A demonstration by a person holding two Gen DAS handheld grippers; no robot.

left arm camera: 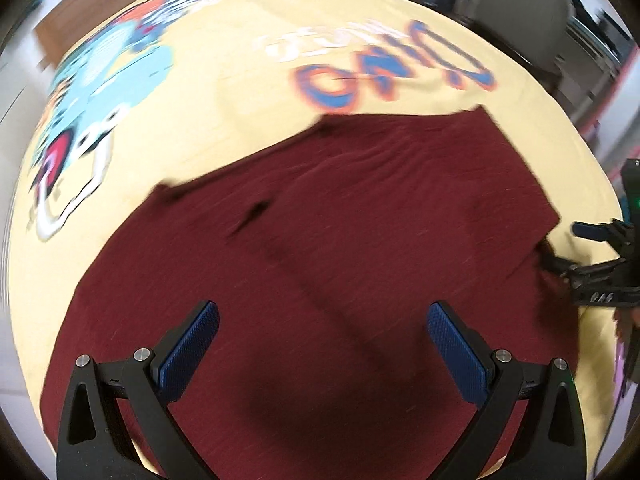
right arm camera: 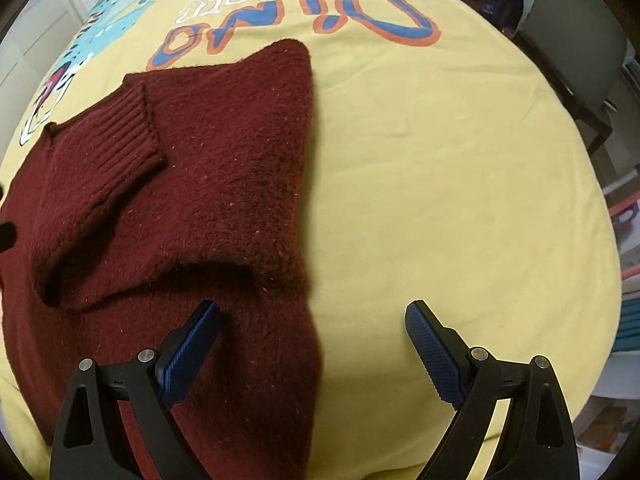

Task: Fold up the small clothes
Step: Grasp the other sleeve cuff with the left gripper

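A dark red knitted sweater lies flat on a yellow cloth printed with a dinosaur and the word DINO. One sleeve is folded across the body, its ribbed cuff pointing to the upper left. My right gripper hangs open over the sweater's right edge, one pad above the knit and one above the cloth, holding nothing. The left wrist view is blurred: my left gripper stands open above the sweater, empty. At that view's right edge the right gripper shows beside the sweater's corner.
The yellow cloth covers the whole work surface. A grey chair stands beyond the far right corner. Coloured boxes or shelves line the right side, and brown wooden furniture shows at the back left.
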